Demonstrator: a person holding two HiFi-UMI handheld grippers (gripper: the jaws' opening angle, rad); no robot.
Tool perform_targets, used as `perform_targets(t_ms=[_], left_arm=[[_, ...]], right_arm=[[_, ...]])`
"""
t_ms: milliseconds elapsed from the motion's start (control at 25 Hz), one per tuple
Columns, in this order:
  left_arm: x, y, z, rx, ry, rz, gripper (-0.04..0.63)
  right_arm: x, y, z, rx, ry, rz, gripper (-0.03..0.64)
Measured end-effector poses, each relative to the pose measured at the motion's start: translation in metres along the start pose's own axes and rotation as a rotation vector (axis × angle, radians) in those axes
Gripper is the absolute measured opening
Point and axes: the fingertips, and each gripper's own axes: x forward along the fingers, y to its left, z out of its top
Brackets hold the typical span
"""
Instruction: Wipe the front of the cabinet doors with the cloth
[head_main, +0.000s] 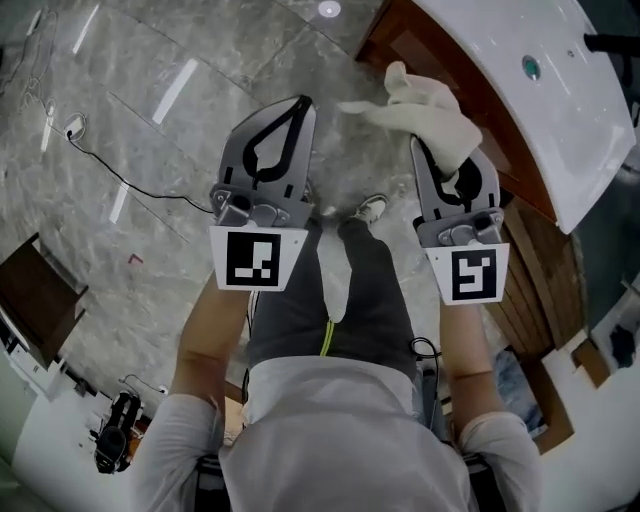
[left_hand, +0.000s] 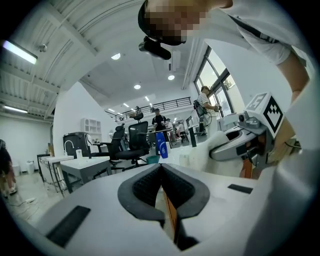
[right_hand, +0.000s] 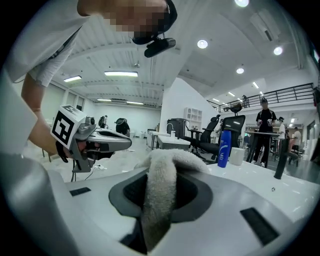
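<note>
In the head view both grippers are held up in front of the person, above the floor. My right gripper (head_main: 450, 150) is shut on a white cloth (head_main: 425, 112), which bunches out past its tips; in the right gripper view the cloth (right_hand: 160, 195) hangs pinched between the jaws. My left gripper (head_main: 298, 102) is shut with nothing in it; its dark pads (left_hand: 145, 187) meet. The brown wooden cabinet front (head_main: 404, 45) runs under a white sink counter (head_main: 545, 120) at the upper right, just beyond the cloth. No cloth touches the wood.
Grey marble floor (head_main: 130, 130) lies to the left, with a black cable (head_main: 120, 178) across it. A blue bottle (right_hand: 224, 148) and a white cup (right_hand: 237, 155) stand on the counter. Office chairs, desks and people are far behind. The person's legs and a shoe (head_main: 370, 208) are below the grippers.
</note>
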Motion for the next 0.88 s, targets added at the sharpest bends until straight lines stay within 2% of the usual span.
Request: perform_targets(t_ms=[200, 480, 640, 880], left_arm=[[0.02, -0.018, -0.079, 0.01, 0.004, -0.024, 0.018], [0.055, -0.046, -0.148, 0.028, -0.062, -0.037, 0.018], [0.071, -0.065, -0.171, 0.04, -0.102, -0.058, 0.018], [0.096, -0.064, -0.206, 0.047, -0.153, -0.049, 0.018]], right_arm=[[0.029, -0.003, -0.072, -0.005, -0.031, -0.032, 0.101], [0.051, -0.013, -0.151, -0.05, -0.08, -0.042, 0.101], [0.06, -0.023, -0.183, -0.038, -0.116, -0.051, 0.101], [0.088, -0.043, -0.199, 0.01, -0.242, -0.093, 0.101]])
